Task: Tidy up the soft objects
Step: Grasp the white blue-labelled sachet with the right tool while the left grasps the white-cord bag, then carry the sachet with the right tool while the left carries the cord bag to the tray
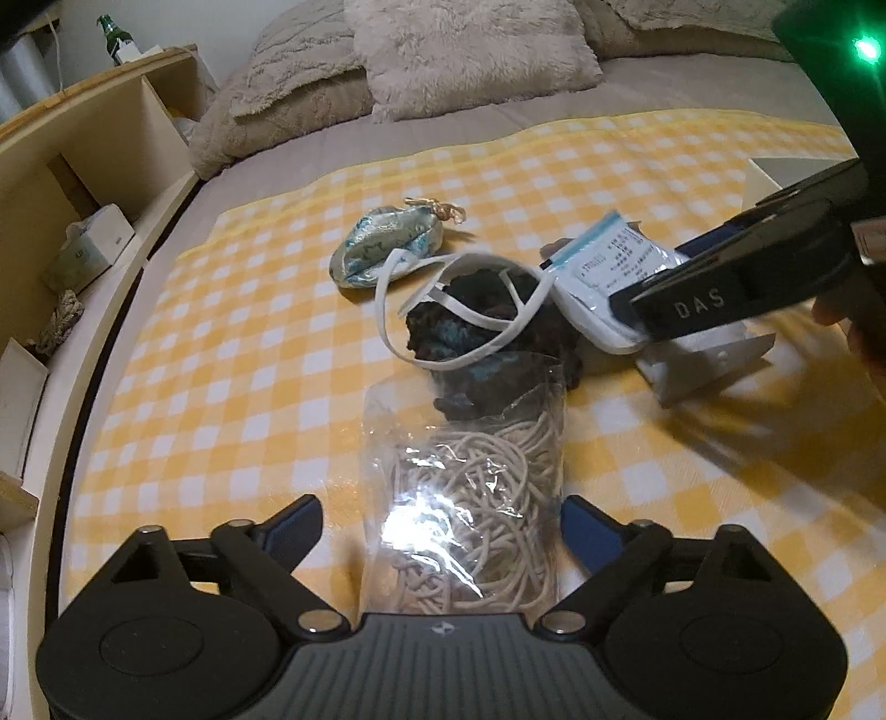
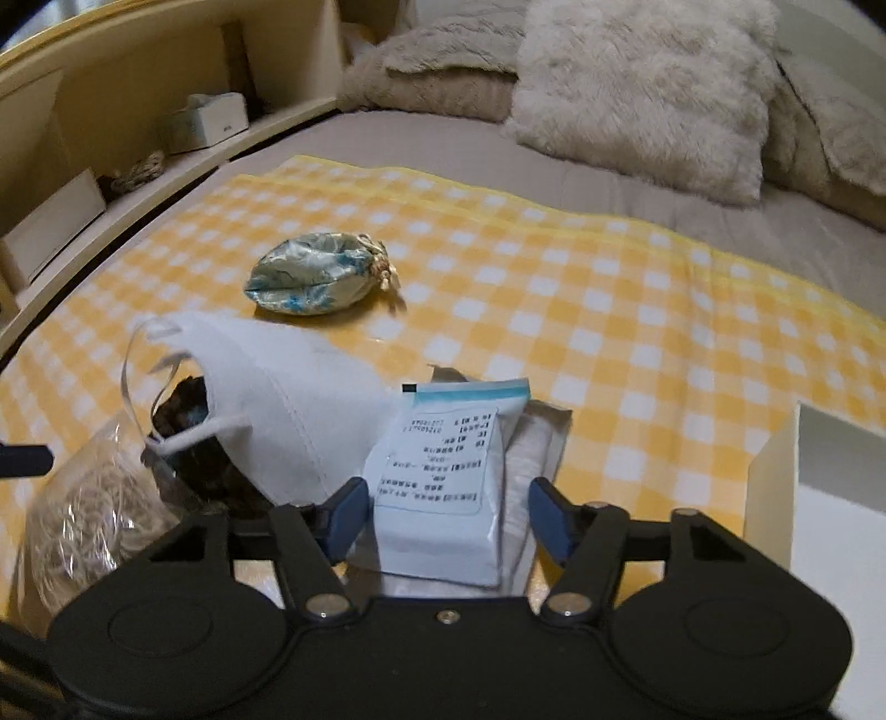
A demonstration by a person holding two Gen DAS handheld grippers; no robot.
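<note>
On the yellow checked blanket [image 1: 232, 354] lie a clear bag of beige cords [image 1: 470, 498], a dark knitted bundle [image 1: 476, 327], a white face mask with looped straps [image 1: 443, 310] and a teal satin pouch [image 1: 382, 249]. My left gripper [image 1: 443, 531] is open with the cord bag between its jaws. My right gripper [image 2: 443, 515] is open around a small white packet with a blue strip [image 2: 443, 487], the mask [image 2: 288, 399] just left of it. The right gripper also shows in the left wrist view [image 1: 631, 293] over the packet [image 1: 609, 260].
A white open box [image 2: 819, 487] stands at the right on the blanket. Fluffy beige pillows [image 1: 465, 55] lie at the bed's head. A wooden shelf unit [image 1: 83, 166] runs along the left with a tissue box [image 1: 88, 249], a rope coil and a green bottle [image 1: 113, 36].
</note>
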